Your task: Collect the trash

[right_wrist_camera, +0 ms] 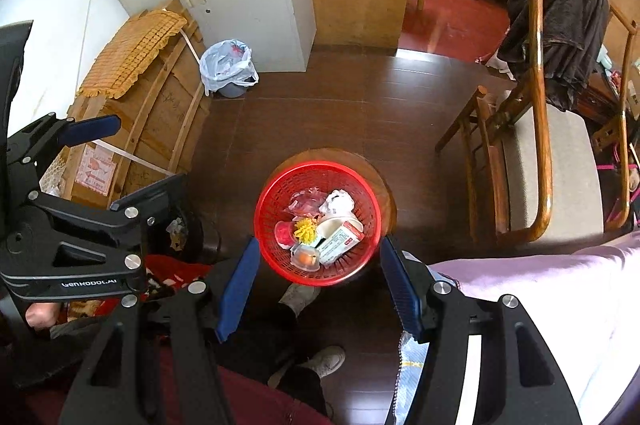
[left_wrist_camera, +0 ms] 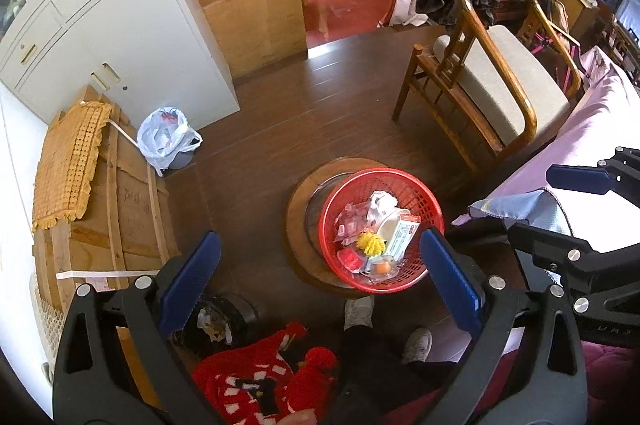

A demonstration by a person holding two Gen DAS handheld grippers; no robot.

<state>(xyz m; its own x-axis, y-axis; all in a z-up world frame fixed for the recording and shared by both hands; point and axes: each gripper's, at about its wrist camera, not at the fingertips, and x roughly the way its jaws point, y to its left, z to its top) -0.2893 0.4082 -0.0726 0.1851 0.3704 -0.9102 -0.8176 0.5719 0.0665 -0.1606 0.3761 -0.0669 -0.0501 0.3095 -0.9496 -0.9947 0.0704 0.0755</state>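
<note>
- Left wrist view, far left: a wooden crate (left_wrist_camera: 120, 201) stands against the wall with a yellow beaded mat (left_wrist_camera: 68, 165) draped over its top.
- Just right of the crate, a small bin lined with a white plastic bag (left_wrist_camera: 166, 137) sits on the dark wood floor (left_wrist_camera: 280, 113) at the foot of a white cabinet (left_wrist_camera: 120, 25).
- Left gripper (left_wrist_camera: 320, 281) points steeply down with its blue pads wide apart and nothing between them.
- Between those pads, further down, a red mesh basket (left_wrist_camera: 424, 193) rests on a round wooden stool (left_wrist_camera: 296, 221); in it lie crumpled white paper (left_wrist_camera: 382, 201), a small carton (left_wrist_camera: 402, 237), a yellow pompom-like piece (left_wrist_camera: 370, 244), clear wrappers and a small cup with something orange inside.
- Below the basket, the person's white shoes (left_wrist_camera: 360, 311) show on the floor.
- Right of the basket stands a wooden armchair (left_wrist_camera: 496, 97) with a dark garment hung over its back.
- Right gripper (right_wrist_camera: 320, 289) also hangs above the basket with its fingers parted and empty, beside a pink bedsheet (right_wrist_camera: 540, 285).
</note>
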